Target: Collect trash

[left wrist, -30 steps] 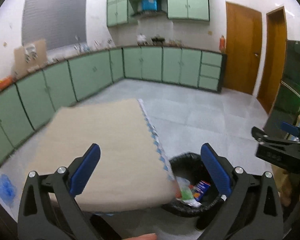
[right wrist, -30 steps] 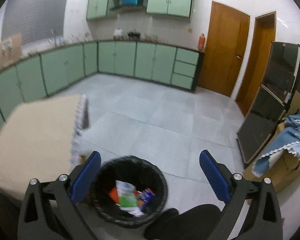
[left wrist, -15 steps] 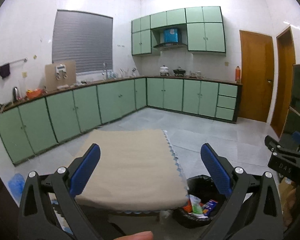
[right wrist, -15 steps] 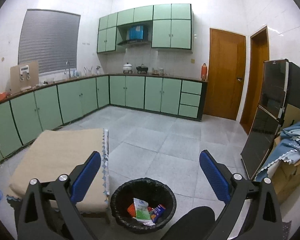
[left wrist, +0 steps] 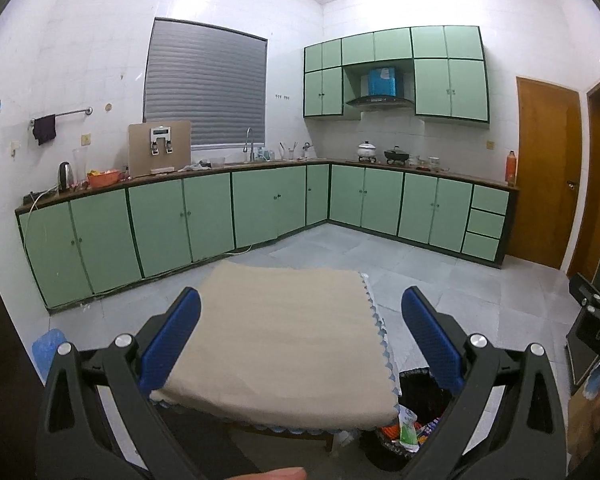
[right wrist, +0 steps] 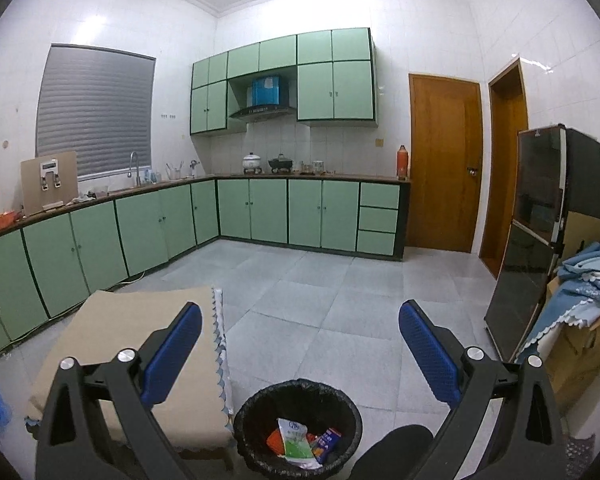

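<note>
Both grippers are held spread wide with nothing between the blue pads: the left gripper (left wrist: 300, 340) is raised over a small table (left wrist: 284, 332) draped in a beige cloth, the right gripper (right wrist: 300, 344) above a round, black-lined trash bin (right wrist: 256, 412) on the floor, touching the table's right edge. Inside the bin a white-green pouch (right wrist: 296, 440) is seen, its long axis running near to far, beside an orange wrapper (right wrist: 274, 440) and a blue-orange packet (right wrist: 327, 442). Open grey tile floor (right wrist: 320, 292) is left beyond, bounded by green cabinets (right wrist: 284, 216) far and left.
</note>
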`<state>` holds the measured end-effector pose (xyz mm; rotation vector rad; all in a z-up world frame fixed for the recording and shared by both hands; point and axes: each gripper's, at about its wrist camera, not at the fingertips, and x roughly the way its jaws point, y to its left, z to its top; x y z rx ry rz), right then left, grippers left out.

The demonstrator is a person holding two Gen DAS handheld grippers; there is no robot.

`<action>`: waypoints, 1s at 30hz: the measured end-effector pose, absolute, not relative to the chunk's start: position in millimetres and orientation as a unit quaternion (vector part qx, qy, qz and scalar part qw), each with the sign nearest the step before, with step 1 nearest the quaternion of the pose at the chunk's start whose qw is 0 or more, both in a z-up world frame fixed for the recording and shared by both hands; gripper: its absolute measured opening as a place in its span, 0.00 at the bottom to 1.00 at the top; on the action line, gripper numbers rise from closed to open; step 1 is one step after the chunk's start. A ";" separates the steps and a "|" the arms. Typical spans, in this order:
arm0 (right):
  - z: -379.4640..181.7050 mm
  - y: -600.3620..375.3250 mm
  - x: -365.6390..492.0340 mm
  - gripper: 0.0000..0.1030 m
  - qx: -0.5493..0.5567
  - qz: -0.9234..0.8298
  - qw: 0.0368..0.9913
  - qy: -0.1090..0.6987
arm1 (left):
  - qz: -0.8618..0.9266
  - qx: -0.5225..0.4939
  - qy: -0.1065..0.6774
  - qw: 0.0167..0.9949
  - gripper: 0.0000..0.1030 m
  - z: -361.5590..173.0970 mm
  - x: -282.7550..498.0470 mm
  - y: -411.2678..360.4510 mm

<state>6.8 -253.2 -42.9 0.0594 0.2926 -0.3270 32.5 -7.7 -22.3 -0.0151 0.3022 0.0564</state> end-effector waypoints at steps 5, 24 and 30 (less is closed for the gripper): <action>-49.0 -249.1 7.2 0.94 0.021 -0.180 0.974 0.139 | 0.028 -0.009 0.144 0.989 0.95 -28.0 33.3 -10.0; -57.9 -254.7 17.1 0.94 0.029 -0.190 0.968 0.159 | 0.004 -0.008 0.143 0.990 0.95 -29.4 39.2 -16.2; -52.7 -251.7 11.3 0.94 0.024 -0.194 0.969 0.153 | 0.000 -0.009 0.135 0.991 0.94 -26.3 33.4 -17.5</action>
